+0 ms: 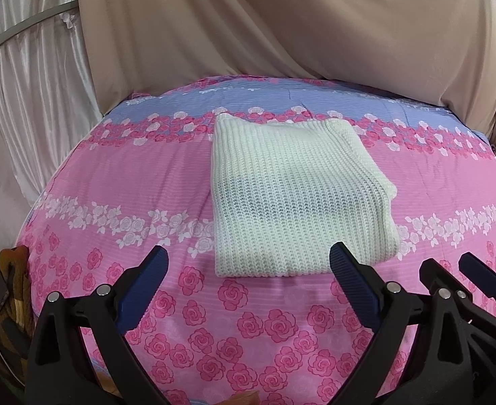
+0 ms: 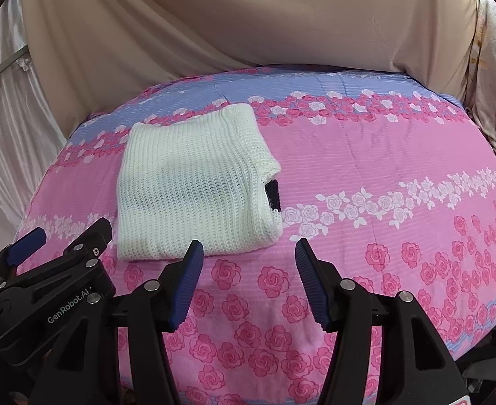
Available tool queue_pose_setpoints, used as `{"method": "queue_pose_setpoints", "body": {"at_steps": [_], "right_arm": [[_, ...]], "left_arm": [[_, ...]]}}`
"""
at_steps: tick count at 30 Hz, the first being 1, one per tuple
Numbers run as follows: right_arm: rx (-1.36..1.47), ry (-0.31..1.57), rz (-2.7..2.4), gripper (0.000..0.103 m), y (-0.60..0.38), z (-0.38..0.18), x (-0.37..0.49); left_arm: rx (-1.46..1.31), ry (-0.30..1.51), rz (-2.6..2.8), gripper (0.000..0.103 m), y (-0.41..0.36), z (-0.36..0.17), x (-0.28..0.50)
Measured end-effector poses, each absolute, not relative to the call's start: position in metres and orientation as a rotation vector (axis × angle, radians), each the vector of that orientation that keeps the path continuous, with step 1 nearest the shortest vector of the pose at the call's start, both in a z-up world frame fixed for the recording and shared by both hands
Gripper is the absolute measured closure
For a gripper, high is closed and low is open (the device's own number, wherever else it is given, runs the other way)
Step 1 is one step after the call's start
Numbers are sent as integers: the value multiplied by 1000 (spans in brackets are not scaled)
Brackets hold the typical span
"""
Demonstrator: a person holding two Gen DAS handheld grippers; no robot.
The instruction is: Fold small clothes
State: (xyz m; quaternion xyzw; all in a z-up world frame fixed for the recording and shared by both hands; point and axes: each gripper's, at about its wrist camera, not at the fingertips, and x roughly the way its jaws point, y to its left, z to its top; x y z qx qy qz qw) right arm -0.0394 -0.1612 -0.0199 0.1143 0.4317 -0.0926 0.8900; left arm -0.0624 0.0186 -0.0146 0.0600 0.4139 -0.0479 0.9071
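Lying on: a pink and blue rose-printed bedspread [image 1: 140,175] is spread over the bed, and the white knitted garment [image 1: 292,199] is laid flat on it.
Garment shape: it is folded into a rough rectangle, with its near edge turned toward the grippers.
Garment detail: a dark patch [image 2: 272,195] is seen at the open right-hand side of the fold in the right wrist view; what it is cannot be told.
Left gripper [image 1: 248,263]: its jaws are held wide apart, nothing is gripped, and the near edge of the garment is seen between the blue fingertips [image 1: 157,263], apart from them.
Right gripper [image 2: 248,256]: its jaws are spread about halfway, nothing is held, and bare bedspread is seen between them; the garment's near right corner lies just beyond the left finger.
Relative placing: the two grippers are held side by side over the near part of the bed, each seen at the edge of the other's view.
Backdrop: beige draped cloth [image 1: 281,27] is hung behind the bed, with a shiny white curtain [image 1: 35,77] at the left.
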Motion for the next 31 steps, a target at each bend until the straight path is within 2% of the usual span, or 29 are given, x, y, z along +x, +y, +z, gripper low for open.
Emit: {"method": "queue_pose_setpoints", "body": {"at_steps": [31], "right_arm": [[202, 925, -187, 47, -156, -26, -29]], "left_arm": [[120, 857, -71, 12, 23, -26, -54]]}}
